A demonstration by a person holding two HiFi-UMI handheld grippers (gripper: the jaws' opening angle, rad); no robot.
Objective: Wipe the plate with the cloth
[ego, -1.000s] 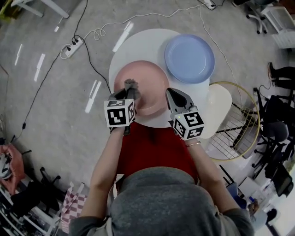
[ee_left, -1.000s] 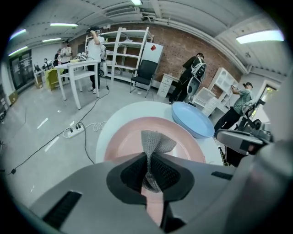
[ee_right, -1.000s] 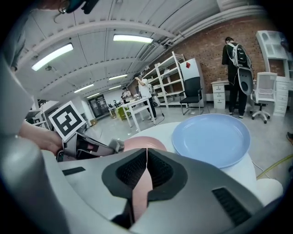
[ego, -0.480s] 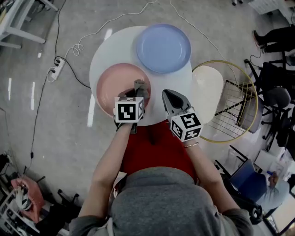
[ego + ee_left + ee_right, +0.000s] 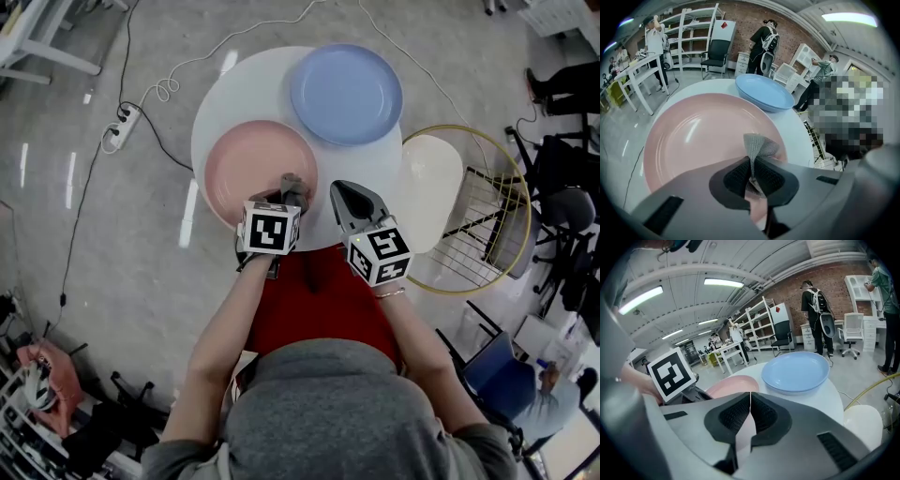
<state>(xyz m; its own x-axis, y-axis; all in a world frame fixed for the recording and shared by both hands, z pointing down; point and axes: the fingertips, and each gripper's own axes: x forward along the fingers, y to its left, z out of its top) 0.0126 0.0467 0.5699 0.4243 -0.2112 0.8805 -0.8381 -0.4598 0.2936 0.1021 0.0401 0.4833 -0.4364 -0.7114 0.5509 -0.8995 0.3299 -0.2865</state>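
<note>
While you stand at the round white table (image 5: 246, 82), the blue plate (image 5: 346, 92) lies on its far right part and the pink plate (image 5: 251, 167) on its near left, just beside the blue one. Your left gripper (image 5: 286, 190) is over the pink plate's near right rim, jaws clenched on the grey cloth (image 5: 759, 147), which pokes out past the jaw tips above that rim; you cannot tell whether it touches the plate. Your right gripper (image 5: 340, 189) sits just to the right, over the table's near edge, jaws pressed together with nothing between them.
</note>
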